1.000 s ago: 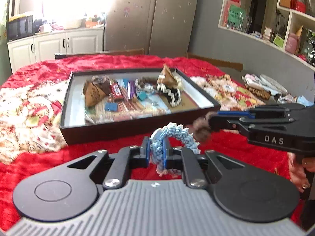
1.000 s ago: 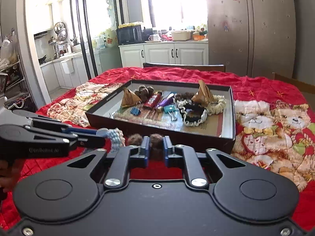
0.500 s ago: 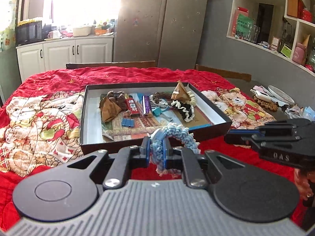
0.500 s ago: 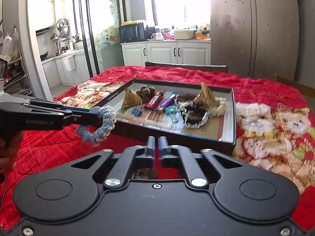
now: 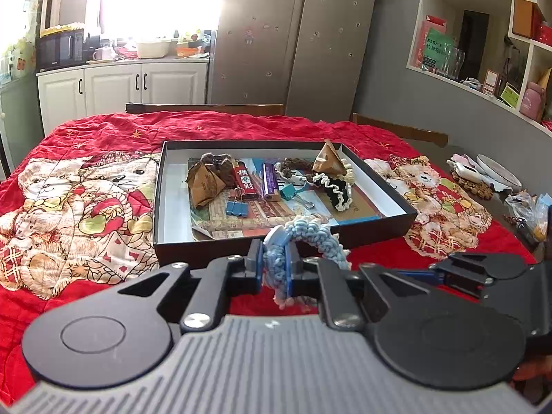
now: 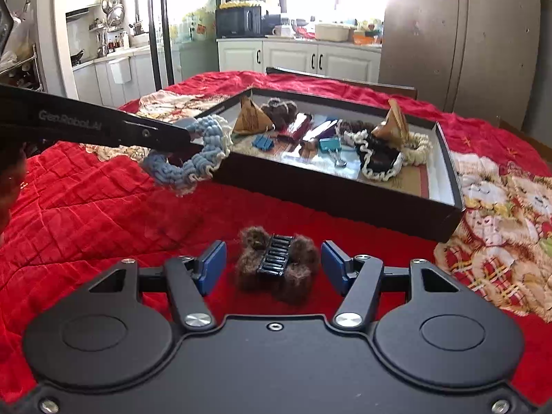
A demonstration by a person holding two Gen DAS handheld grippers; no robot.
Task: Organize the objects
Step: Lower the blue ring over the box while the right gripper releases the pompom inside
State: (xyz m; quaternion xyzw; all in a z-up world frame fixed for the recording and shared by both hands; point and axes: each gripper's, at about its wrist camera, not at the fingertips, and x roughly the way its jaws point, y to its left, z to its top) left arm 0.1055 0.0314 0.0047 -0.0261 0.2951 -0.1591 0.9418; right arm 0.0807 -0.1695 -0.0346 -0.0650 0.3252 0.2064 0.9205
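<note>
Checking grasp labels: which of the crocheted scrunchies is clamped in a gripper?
The blue scrunchie, pinched in the shut left gripper above the red cloth. The black-and-cream scrunchie and the cream scrunchie lie in the tray.

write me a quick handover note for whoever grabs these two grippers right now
Left gripper: shut on the blue crocheted scrunchie, held in the air near the front left corner of the black tray.
Right gripper: open, jaws have just been opening; the furry brown hair clip lies between them on the red blanket, pads not pressing on it.
Tray: already holds folded paper packets, binder clips, wrapped bars and other scrunchies.
Done: nothing placed from either gripper yet, by the look of it.
Left: probably place the blue scrunchie, then deal with the hair clip.
</note>
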